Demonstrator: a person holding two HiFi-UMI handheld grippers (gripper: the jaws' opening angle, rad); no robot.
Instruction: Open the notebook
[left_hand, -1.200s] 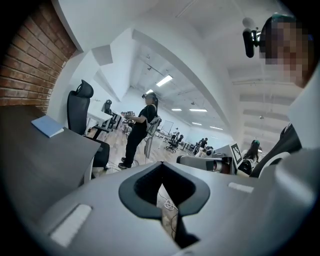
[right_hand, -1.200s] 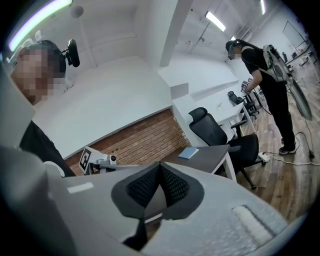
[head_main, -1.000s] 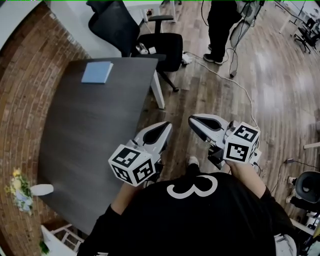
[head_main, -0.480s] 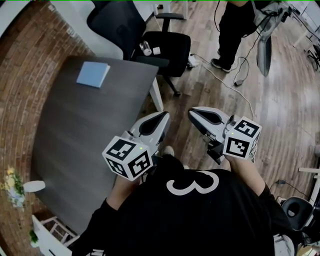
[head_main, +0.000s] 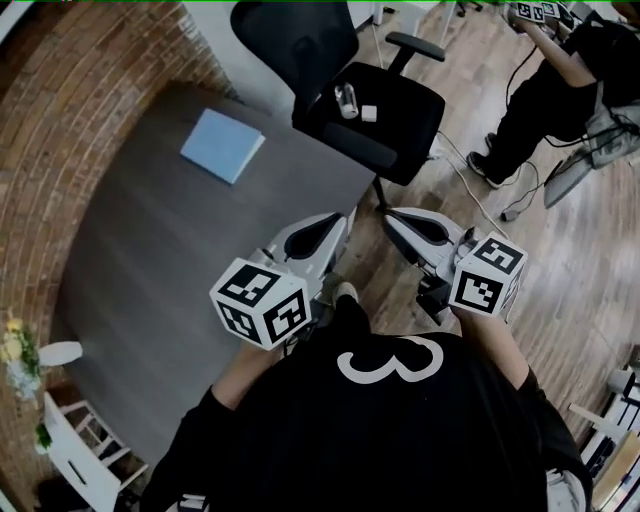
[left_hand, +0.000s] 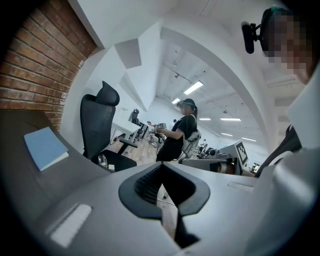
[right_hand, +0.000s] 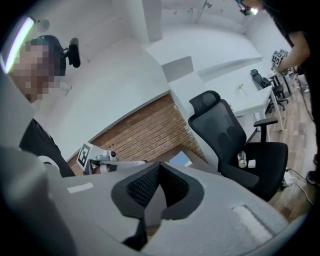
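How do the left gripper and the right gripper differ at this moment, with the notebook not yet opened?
In the head view the left gripper shows over the edge of the dark table, while the right gripper shows over the wooden floor. The left gripper is nearer the closed blue notebook; the right gripper is further from it. Shared: both have their jaws together, hold nothing, and are well short of the notebook.

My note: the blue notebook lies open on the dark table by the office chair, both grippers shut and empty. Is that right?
Not quite: the notebook lies closed, its blue cover flat, as the head view shows. The rest holds: it is on the dark table by the office chair, and the left gripper and right gripper are shut and empty.
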